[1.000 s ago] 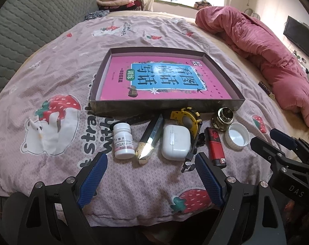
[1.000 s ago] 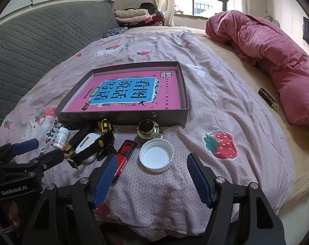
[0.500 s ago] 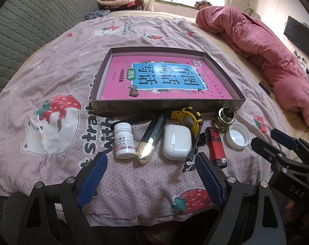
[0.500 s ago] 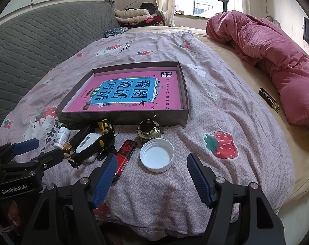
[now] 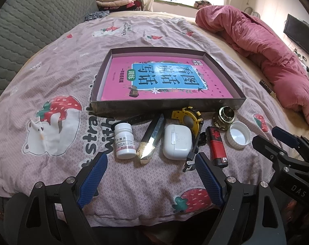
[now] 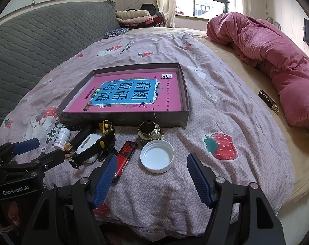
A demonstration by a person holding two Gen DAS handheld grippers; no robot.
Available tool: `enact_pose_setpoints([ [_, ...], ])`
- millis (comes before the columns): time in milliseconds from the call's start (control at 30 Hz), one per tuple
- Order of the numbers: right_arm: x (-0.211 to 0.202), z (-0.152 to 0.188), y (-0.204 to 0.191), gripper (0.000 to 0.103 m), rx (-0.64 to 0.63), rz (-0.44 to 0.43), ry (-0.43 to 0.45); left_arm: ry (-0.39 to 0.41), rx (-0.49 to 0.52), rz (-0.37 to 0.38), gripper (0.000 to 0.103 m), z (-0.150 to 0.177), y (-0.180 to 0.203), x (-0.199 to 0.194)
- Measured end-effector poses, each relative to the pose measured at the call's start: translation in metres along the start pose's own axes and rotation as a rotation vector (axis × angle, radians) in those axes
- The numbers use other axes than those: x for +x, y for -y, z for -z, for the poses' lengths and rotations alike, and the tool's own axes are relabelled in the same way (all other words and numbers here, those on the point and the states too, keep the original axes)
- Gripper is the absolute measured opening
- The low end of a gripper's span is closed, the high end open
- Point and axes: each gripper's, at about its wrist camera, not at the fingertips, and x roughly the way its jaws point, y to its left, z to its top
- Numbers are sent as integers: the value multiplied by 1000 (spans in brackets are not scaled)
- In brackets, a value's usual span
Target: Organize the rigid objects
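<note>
From the left wrist, your left gripper (image 5: 150, 175) hangs with jaws wide open and empty, short of the row on the bed (image 5: 52, 71): bottle (image 5: 124, 143), crystal (image 5: 151, 140), case (image 5: 176, 141), lighter (image 5: 217, 146), cap (image 5: 239, 135), all lined up before the tray (image 5: 166, 104), ready for loading.

From the right wrist, your right gripper (image 6: 151, 178) is likewise open, nearest the cap (image 6: 156, 156). Only here does the jar (image 6: 149, 132) show clearly.

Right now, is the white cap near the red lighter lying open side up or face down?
Open side up. The white cap shows its hollow inside and raised ribbed rim in both views, resting on the bedspread beside the red lighter.
</note>
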Motion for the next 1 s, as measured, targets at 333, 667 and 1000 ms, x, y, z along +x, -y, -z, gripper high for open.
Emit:
enact_pose_setpoints([
  [333, -1, 0, -1, 70, -3, 0, 6, 3, 2, -2, 88, 0, 0, -1],
  [667, -1, 0, 0, 70, 1, 0, 5, 5, -10, -9, 88, -1, -4, -2],
  [1000, 3, 2, 18, 70, 49, 17, -11, -3, -60, -21, 88, -5, -23, 2],
])
